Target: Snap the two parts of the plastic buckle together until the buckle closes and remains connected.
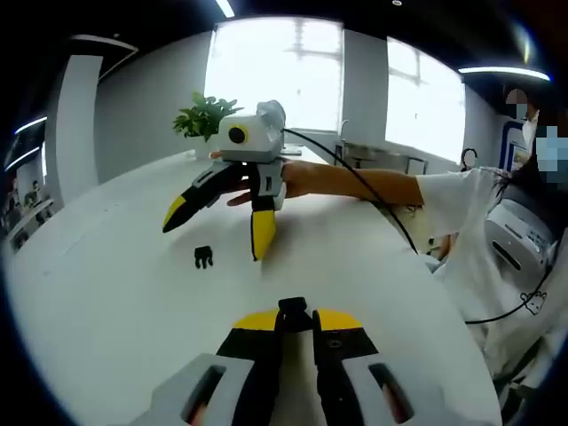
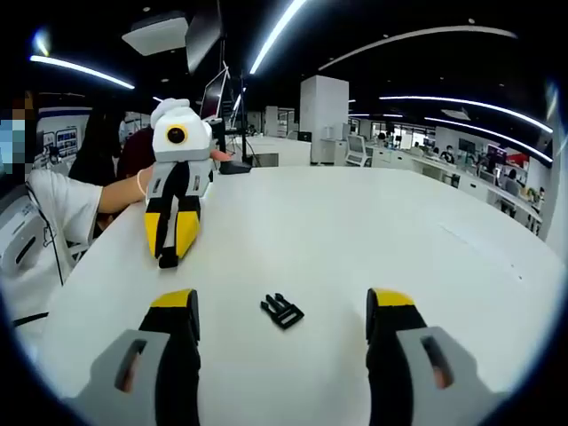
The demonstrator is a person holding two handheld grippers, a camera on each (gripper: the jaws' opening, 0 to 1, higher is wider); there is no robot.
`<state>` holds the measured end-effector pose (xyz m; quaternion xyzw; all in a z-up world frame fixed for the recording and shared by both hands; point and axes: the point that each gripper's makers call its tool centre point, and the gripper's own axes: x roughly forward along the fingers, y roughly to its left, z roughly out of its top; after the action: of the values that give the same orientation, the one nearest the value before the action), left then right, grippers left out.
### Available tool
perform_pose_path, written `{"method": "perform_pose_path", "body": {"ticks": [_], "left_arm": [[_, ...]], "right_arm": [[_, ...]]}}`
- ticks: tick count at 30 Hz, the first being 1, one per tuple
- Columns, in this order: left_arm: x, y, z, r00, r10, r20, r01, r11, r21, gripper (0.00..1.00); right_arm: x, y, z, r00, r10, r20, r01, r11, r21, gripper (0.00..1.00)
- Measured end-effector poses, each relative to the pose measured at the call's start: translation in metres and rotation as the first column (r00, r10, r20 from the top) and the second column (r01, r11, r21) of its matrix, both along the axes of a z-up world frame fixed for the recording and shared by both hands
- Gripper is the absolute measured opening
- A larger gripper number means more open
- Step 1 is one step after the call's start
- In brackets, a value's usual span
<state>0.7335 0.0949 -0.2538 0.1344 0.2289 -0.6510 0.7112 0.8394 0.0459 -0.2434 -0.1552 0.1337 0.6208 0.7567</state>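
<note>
The buckle part (image 1: pixel 294 313) clamped in the left tool (image 1: pixel 294 321) shows just a dark sliver above the closed yellow tips, its shape hidden. The loose buckle piece (image 1: pixel 203 257) beyond that tool, on the white surface (image 1: pixel 106 293), is too small to read; nearer, its prongs (image 2: pixel 282 311) stay blurred

Table: broad white matte tabletop (image 1: pixel 106 293)
Plant: leafy green potted plant (image 1: pixel 202 115) at the table's far edge
Monitor: dark flat screen (image 2: pixel 216 87) beyond the table
</note>
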Motion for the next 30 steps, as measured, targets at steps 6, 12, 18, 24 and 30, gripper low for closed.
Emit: {"method": "perform_pose_path", "body": {"ticks": [6,12,18,24,30], "left_arm": [[-0.004,-0.002,-0.005,1.0,-0.026,-0.012,0.026,1.0,0.011,0.12],[-0.004,-0.001,-0.006,0.999,-0.033,-0.026,0.034,0.999,0.011,0.12],[-0.002,0.002,-0.006,0.999,-0.03,-0.038,0.03,1.0,0.003,0.12],[-0.004,0.001,-0.006,0.999,-0.041,-0.036,0.041,0.999,0.003,0.12],[-0.004,0.0,-0.005,0.998,-0.048,-0.032,0.048,0.999,0.002,0.12]], "right_arm": [[-0.005,0.003,-0.006,0.999,0.045,-0.028,-0.046,0.999,-0.019,0.77],[-0.005,0.003,-0.004,0.997,0.051,-0.054,-0.051,0.999,0.005,0.76],[-0.002,-0.002,-0.012,0.996,0.057,-0.064,-0.058,0.998,-0.016,0.72],[-0.001,-0.003,-0.01,0.996,0.065,-0.065,-0.065,0.998,-0.006,0.7],[-0.003,0.0,-0.012,0.996,0.081,-0.047,-0.081,0.997,-0.014,0.67]]}}
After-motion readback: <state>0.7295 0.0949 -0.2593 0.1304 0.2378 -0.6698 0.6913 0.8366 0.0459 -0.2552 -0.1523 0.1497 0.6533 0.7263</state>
